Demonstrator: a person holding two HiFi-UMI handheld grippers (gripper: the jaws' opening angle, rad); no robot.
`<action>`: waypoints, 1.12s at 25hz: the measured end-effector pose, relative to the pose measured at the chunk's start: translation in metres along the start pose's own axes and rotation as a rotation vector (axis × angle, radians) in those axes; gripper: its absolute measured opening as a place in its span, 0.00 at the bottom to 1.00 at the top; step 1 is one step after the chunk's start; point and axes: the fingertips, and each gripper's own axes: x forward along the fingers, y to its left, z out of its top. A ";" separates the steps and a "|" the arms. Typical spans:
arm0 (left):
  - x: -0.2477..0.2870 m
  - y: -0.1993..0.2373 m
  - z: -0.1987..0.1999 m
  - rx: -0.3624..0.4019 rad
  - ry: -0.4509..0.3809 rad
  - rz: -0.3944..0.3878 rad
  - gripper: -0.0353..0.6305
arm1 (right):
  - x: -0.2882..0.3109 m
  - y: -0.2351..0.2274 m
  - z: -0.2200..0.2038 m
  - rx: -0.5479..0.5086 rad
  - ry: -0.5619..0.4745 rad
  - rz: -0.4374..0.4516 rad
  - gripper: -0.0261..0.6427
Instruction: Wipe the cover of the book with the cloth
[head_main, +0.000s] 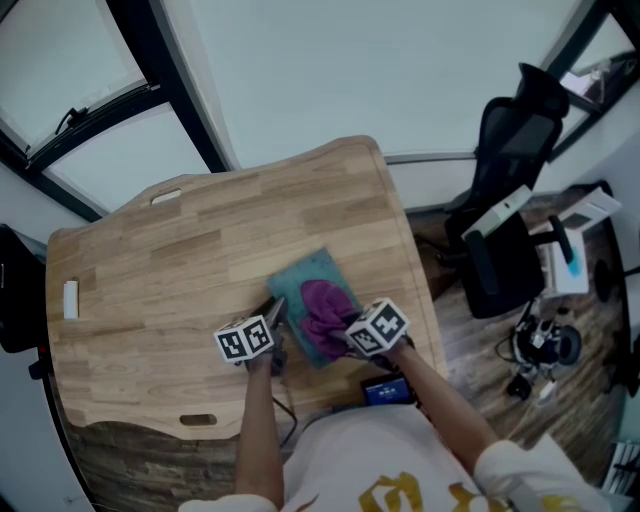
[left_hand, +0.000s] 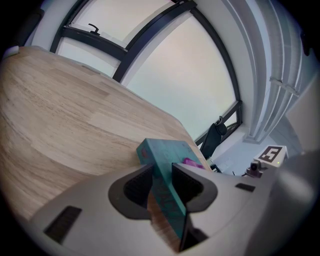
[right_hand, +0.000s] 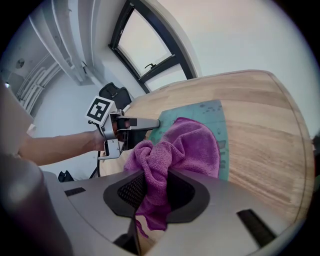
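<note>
1. Two cut-out handle slots (head_main: 166, 197) mark the pale wooden bench (head_main: 180, 260), one at its upper left and one on its lower edge. The top is plank-grained with rounded corners, and a small white block (head_main: 70, 299) lies near the left edge, well apart from everything else.
2. Left of the frame's centre, the left tongs (left_hand: 162, 167) are clamped on the near left edge of the book (head_main: 305, 275), their ribbed dark pads (left_hand: 137, 186) pressing it from both sides.
3. At centre, the book lies on the bench. It is a flat teal rectangle with a smooth printed cover, and its long axis runs mostly up the frame, the far end leaning a little left.
4. On the cover's near half sits the cloth (head_main: 320, 312), purple, nubbly and bunched into folds.
5. Just right of it, the right tongs (right_hand: 156, 174) are closed on a gathered fold of the cloth, holding it against the cover.
6. Near the bench's lower right edge shows a small device with a blue screen (head_main: 385, 390).
7. At far right, off the bench, a dark office chair (head_main: 505, 190) stands on the wood-patterned floor (head_main: 470, 340), with cables and white equipment beside it.
</note>
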 end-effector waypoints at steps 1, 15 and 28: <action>0.000 0.000 0.000 0.000 0.000 -0.001 0.24 | -0.001 -0.002 0.000 0.005 -0.003 -0.003 0.18; 0.000 0.001 -0.003 -0.008 0.004 0.000 0.24 | -0.004 -0.012 0.008 0.016 -0.008 -0.019 0.18; -0.001 0.001 -0.005 -0.016 0.008 -0.003 0.24 | 0.011 -0.019 0.047 -0.004 -0.029 -0.020 0.18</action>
